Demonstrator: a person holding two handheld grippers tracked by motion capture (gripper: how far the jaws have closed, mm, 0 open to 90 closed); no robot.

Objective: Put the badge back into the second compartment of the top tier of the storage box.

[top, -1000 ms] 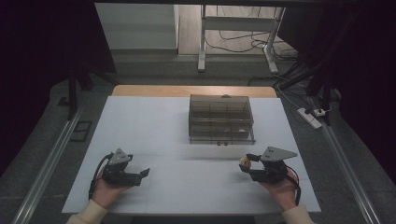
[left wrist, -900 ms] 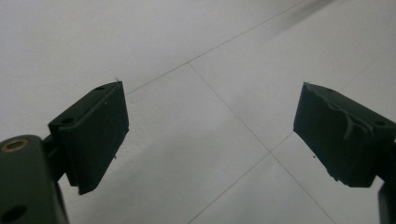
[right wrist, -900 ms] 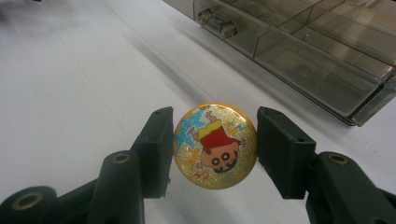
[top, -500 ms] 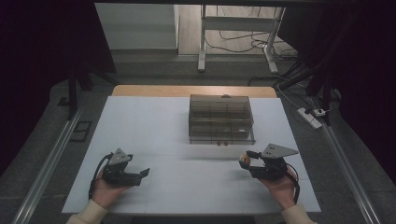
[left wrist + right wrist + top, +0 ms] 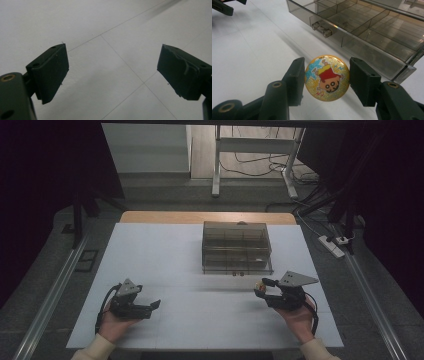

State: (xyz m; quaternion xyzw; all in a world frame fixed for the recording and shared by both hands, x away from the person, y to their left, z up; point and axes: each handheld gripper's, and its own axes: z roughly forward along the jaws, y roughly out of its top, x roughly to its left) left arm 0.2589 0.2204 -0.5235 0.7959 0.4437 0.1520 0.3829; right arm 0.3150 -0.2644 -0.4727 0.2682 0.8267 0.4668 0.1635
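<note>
A round glittery yellow badge [image 5: 327,78] with a cartoon figure sits between the jaws of my right gripper [image 5: 326,80], which is shut on its edges above the white table. In the high view that right gripper [image 5: 261,286] is at the front right, with the badge [image 5: 259,284] at its tip. A clear smoky drawer box [image 5: 236,247] stands at the middle back, and its drawer with a small knob [image 5: 321,27] lies just ahead of the badge. My left gripper [image 5: 154,306] rests at the front left, its jaws wide open over bare table [image 5: 110,75] with nothing between them.
The white table top [image 5: 165,255] spreads between the two hands. A wooden edge [image 5: 165,217] runs along its far side. Beyond it are table legs and cables on the floor, and a power strip [image 5: 334,245] lies to the right.
</note>
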